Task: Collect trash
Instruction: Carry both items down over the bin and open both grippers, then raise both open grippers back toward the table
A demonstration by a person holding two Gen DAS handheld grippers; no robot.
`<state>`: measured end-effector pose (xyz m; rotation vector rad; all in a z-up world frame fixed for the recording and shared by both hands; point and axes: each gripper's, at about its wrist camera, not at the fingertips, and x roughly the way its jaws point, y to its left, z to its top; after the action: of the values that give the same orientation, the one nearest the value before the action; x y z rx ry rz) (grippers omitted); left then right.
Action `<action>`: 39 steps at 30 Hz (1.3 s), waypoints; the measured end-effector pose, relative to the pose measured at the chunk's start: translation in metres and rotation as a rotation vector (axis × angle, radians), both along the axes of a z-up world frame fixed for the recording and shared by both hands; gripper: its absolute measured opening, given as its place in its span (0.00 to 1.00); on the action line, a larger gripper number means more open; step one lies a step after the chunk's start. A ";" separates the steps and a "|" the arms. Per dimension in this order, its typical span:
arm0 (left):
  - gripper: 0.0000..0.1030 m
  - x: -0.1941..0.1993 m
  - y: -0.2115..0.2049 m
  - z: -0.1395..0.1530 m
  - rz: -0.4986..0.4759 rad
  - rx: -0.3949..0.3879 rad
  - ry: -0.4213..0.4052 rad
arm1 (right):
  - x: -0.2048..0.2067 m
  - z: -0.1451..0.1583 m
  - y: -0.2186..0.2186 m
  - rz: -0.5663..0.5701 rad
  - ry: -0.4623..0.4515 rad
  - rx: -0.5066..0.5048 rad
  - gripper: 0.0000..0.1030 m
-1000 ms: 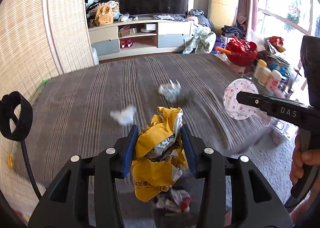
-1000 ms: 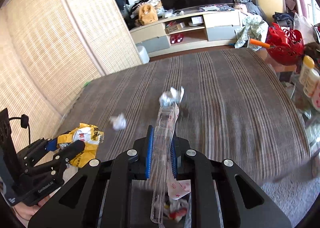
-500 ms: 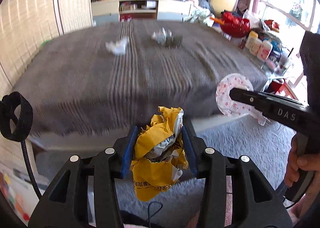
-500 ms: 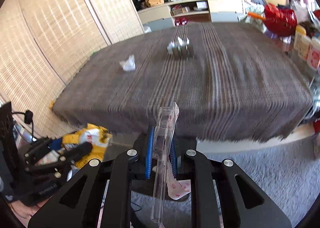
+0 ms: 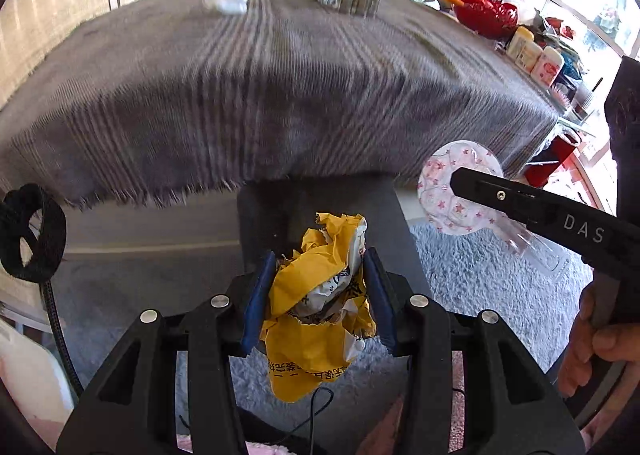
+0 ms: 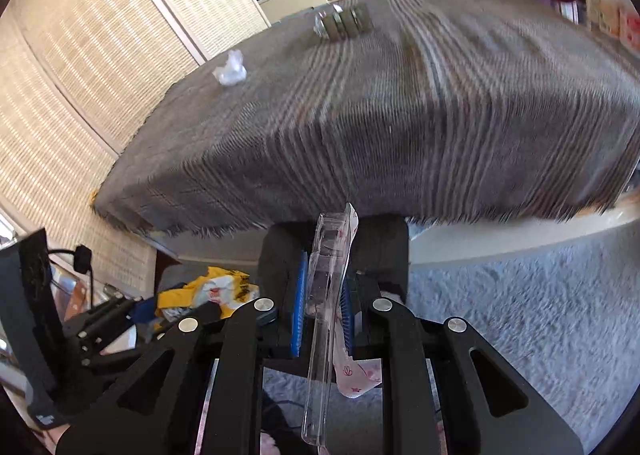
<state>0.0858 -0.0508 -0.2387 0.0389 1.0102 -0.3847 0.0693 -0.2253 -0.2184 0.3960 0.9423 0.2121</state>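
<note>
Both grippers are clamped on trash, left gripper squeezing the yellow wrapper, right gripper pinching clear packaging, apparently carrying them off for disposal.

Crumpled wrapper, lower centre, yellow and white with black print; blister pack, right, clear with white backing and pink stars; cloth, upper frame, grey-brown striped; basket, upper right, red; carpet pale grey.

Grey striped woven blanket covering the surface
On it – crumpled white paper wad and, well apart, crinkled clear plastic wrapper
</note>
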 end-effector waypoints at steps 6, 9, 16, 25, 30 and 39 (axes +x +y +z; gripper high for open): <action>0.42 -0.001 0.001 -0.020 -0.003 0.017 0.031 | 0.005 -0.016 0.010 0.013 0.036 0.009 0.19; 0.45 0.002 -0.001 -0.021 -0.006 0.020 0.035 | 0.009 -0.018 0.012 0.015 0.039 0.015 0.19; 0.61 0.008 0.000 -0.020 0.000 0.012 0.042 | 0.016 -0.016 0.008 -0.012 0.033 0.014 0.56; 0.92 0.012 0.009 -0.011 0.040 0.030 0.000 | 0.015 -0.007 -0.011 -0.096 0.021 0.008 0.90; 0.92 0.016 0.011 -0.005 0.051 0.027 -0.009 | 0.015 0.002 -0.013 -0.094 0.003 -0.016 0.94; 0.92 0.035 0.023 0.038 0.060 0.015 -0.089 | 0.034 0.041 -0.023 -0.103 -0.070 -0.061 0.95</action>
<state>0.1210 -0.0279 -0.2008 0.0389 0.9241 -0.3176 0.1029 -0.2478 -0.1777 0.3777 0.8556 0.1020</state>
